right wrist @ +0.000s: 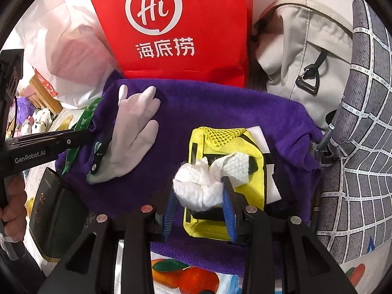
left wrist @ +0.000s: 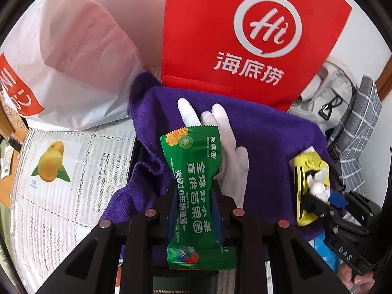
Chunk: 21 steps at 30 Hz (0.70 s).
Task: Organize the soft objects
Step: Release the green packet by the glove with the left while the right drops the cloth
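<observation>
A purple towel (left wrist: 269,142) lies spread on the table, also in the right wrist view (right wrist: 220,112). A white rubber glove (left wrist: 227,147) (right wrist: 137,132) lies on it. My left gripper (left wrist: 194,191) is shut on a green snack packet (left wrist: 193,186), held above the towel and glove. My right gripper (right wrist: 199,193) is shut on a crumpled white tissue wad (right wrist: 198,186), just over a yellow mesh pouch (right wrist: 227,156) on the towel. The right gripper with tissue and pouch shows at the right of the left wrist view (left wrist: 318,188).
A red paper bag (left wrist: 245,36) (right wrist: 176,29) stands behind the towel. A white plastic bag (left wrist: 61,61) is at left, a beige backpack (right wrist: 301,49) and grey checked cloth (right wrist: 355,147) at right. A dark box (right wrist: 54,220) sits left of the towel. Fruit-print cloth (left wrist: 51,164) covers the table.
</observation>
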Each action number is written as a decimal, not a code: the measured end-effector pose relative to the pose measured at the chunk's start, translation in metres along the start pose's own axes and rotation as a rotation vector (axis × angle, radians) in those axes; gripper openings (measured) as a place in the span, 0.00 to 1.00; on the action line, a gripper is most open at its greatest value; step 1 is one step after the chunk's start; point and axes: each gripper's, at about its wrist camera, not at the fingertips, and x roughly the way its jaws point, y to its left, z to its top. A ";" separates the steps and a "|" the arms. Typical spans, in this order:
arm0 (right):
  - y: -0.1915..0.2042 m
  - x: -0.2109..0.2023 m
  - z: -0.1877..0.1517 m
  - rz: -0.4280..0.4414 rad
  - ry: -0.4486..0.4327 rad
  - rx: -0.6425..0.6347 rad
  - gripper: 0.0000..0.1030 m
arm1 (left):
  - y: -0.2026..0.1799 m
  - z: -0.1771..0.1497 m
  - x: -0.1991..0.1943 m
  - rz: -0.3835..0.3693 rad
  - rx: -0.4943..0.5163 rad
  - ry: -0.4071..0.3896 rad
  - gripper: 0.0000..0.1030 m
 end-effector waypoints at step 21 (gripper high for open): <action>-0.007 -0.018 0.004 -0.068 -0.042 0.000 0.80 | 0.002 0.004 0.005 -0.022 -0.067 -0.056 0.60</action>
